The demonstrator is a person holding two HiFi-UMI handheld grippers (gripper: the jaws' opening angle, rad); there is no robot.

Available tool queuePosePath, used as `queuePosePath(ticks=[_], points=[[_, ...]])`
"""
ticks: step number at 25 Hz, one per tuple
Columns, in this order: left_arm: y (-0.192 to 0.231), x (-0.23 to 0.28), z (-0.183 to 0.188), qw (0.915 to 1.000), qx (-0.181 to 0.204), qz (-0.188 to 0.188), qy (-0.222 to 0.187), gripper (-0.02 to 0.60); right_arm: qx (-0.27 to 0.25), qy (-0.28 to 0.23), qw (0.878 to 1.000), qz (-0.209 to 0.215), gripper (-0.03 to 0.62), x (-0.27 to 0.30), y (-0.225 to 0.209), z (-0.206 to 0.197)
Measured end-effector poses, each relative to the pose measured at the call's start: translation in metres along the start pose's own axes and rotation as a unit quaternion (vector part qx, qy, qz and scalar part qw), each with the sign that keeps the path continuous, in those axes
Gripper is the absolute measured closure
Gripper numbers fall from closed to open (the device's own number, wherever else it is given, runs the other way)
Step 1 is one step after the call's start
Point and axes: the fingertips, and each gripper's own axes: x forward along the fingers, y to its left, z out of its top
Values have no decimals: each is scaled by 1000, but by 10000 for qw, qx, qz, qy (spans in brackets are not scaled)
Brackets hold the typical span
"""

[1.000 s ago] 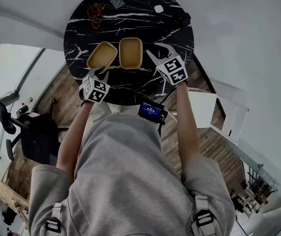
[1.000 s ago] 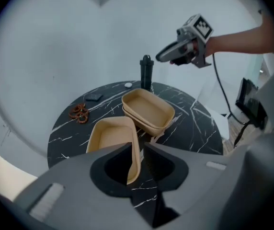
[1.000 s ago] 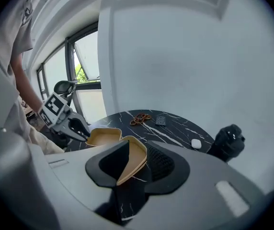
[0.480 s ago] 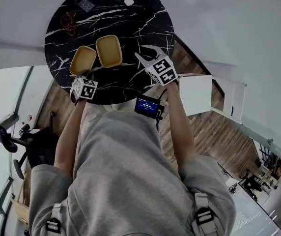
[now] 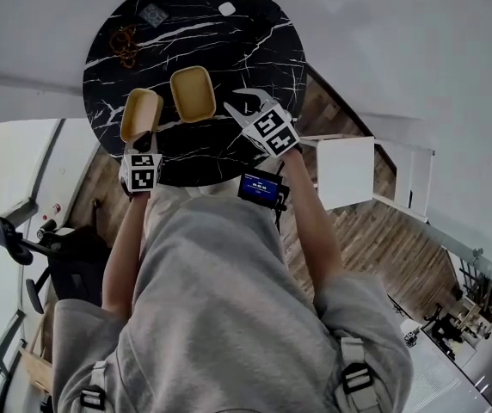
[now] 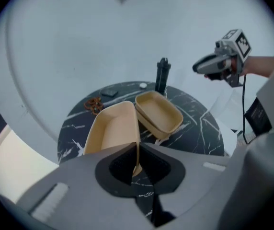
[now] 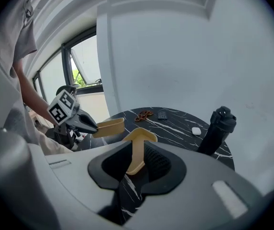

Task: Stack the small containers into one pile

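Two tan oblong containers are on the round black marble table [image 5: 255, 54]. My left gripper [image 5: 145, 138] has its jaws closing on the near wall of the left container [image 5: 140, 114]; in the left gripper view the pads [image 6: 127, 164] pinch that wall, and the container [image 6: 112, 128] is tilted. The second container [image 5: 193, 93] lies just right of it, open side up [image 6: 159, 111]. My right gripper [image 5: 237, 101] hangs in the air right of that container, apart from it [image 6: 197, 68]. Its jaws are closing with nothing between them; the container [image 7: 139, 143] shows through the gap.
A black bottle [image 6: 162, 75] stands at the table's far side. A tangle of brown rings [image 5: 124, 37], a small dark square item [image 5: 154, 14] and a small white item [image 5: 226, 9] lie far back. A white cabinet [image 5: 349, 170] stands right of the table.
My left gripper has shut on the left container's near wall, and that container now stands tilted. My right gripper has shifted left, nearer the second container.
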Motion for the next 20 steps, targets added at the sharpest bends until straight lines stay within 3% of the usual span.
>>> queuePosePath(ticks=[4, 7, 10, 14, 18, 20], points=[[-23, -44, 55, 9942, 568, 88, -905, 565, 319, -350, 9977, 487, 516, 9, 35, 29], [-49, -62, 79, 9877, 990, 60, -1205, 565, 906, -745, 9896, 828, 478, 13, 59, 58], [-68, -68, 94, 9846, 1086, -31, -1371, 565, 1599, -840, 9784, 1008, 433, 18, 69, 72], [-81, -66, 102, 9809, 1325, -69, -1422, 565, 2510, -716, 9575, 1224, 425, 25, 71, 68], [-91, -65, 102, 9704, 1961, 97, -1404, 558, 2847, -553, 9521, 964, 494, 31, 65, 58], [-99, -61, 99, 9675, 2134, 41, -1359, 547, 3231, -518, 9388, 1077, 516, 33, 62, 53]])
